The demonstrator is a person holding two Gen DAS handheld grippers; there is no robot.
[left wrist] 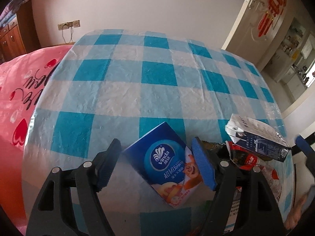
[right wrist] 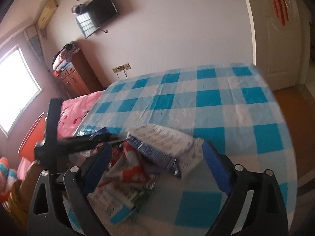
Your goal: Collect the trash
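Now both jaws stand apart: left hand-held gripper (left wrist: 155,164) straddles the tissue box (left wrist: 163,165), right hand-held gripper (right wrist: 157,163) over the milk carton (right wrist: 167,145); closing likely comes next.

The far and middle parts of the checked desk (left wrist: 157,82) lie bare, so a tool could sweep across them freely right up to the back edge. The near right corner is crowded: a blue tissue pack (left wrist: 165,163) lies between the fingers of the left tool (left wrist: 155,165), and just beside it a milk carton (left wrist: 258,137) rests on a heap of crumpled wrappers (right wrist: 130,179). The left tool's body crosses the right tool's (right wrist: 155,169) left side, while the pink bed (left wrist: 21,90) borders the desk's left edge.
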